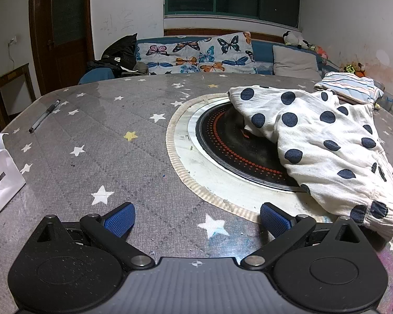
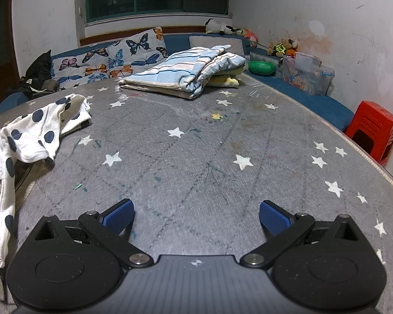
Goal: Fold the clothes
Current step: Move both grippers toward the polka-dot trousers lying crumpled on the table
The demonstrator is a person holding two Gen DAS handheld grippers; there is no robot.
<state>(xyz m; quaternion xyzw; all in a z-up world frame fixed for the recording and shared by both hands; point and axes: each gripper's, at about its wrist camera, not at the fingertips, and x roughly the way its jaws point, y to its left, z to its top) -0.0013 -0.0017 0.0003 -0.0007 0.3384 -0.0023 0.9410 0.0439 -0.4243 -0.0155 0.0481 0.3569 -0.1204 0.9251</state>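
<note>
Left wrist: crumpled polka-dot garment (image 1: 325,141) (white, navy)

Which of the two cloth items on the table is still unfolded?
The polka-dot garment, lying crumpled over the round burner. The striped blanket farther back is already folded flat.

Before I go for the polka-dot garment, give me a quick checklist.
1. Left tool open, holding nothing: ok.
2. Right tool open, holding nothing: ok.
3. Polka-dot garment flat for folding: not ok, crumpled, partly over the round burner plate.
4. Burner off: cannot tell.
5. Tablecloth ahead of right tool clear: ok.
6. Folded striped blanket apart from garment: ok.
</note>
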